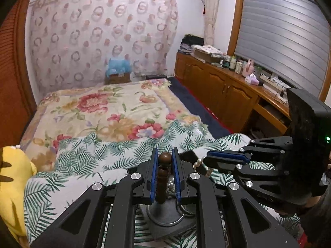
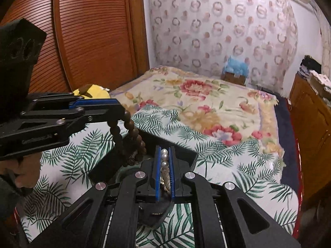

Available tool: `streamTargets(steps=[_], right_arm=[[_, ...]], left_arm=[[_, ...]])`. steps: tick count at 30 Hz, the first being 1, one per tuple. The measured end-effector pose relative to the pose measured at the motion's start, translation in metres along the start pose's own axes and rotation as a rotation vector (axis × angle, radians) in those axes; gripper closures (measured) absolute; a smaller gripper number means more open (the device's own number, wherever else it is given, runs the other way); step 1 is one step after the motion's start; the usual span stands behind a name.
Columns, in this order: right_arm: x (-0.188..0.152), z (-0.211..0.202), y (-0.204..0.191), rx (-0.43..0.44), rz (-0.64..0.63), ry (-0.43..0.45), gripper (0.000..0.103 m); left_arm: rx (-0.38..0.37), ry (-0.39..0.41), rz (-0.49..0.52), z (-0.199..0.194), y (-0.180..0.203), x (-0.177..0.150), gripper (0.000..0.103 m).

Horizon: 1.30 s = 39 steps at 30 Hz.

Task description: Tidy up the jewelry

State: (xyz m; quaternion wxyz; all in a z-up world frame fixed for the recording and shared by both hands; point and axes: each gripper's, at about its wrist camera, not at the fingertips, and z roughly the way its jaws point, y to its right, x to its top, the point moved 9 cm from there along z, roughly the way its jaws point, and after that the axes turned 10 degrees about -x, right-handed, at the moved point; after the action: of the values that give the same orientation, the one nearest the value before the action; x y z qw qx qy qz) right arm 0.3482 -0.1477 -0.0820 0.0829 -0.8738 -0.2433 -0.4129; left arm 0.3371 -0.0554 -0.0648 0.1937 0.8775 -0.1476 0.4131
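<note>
My left gripper (image 1: 164,158) is shut on a dark brown wooden bead bracelet (image 1: 163,175), holding it up above a dark jewelry tray (image 1: 165,225) on the bed. In the right wrist view the same bracelet (image 2: 126,136) hangs as a loop from the left gripper (image 2: 118,105). My right gripper (image 2: 164,153) is shut on a white pearl strand (image 2: 165,169) between its blue pads. In the left wrist view the right gripper (image 1: 206,160) comes in from the right with the pearls (image 1: 199,162) at its tip. More pearls (image 1: 170,184) and a metal ring (image 1: 187,208) lie in the tray.
The tray sits on a palm-leaf blanket (image 1: 82,161) over a floral bedspread (image 1: 107,111). A yellow plush toy (image 1: 12,177) lies at the left. A wooden cabinet (image 1: 223,86) with clutter runs along the right; a wooden wardrobe (image 2: 89,31) stands left.
</note>
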Motion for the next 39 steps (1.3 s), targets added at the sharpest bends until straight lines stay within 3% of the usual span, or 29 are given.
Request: streamTargets(steps=[8, 19, 39], right_arm=[[-0.015, 0.003, -0.003, 0.02, 0.021, -0.026, 0.094], [-0.02, -0.025, -0.002, 0.013, 0.037, 0.012, 0.094], [-0.114, -0.084, -0.026, -0.034, 0.096, -0.005, 0.092]], left_arm=[[0.008, -0.035, -0.024, 0.014, -0.009, -0.014, 0.091], [0.021, -0.013, -0.01, -0.014, -0.002, -0.025, 0.091], [-0.011, -0.059, 0.016, -0.064, 0.047, -0.128, 0.09]])
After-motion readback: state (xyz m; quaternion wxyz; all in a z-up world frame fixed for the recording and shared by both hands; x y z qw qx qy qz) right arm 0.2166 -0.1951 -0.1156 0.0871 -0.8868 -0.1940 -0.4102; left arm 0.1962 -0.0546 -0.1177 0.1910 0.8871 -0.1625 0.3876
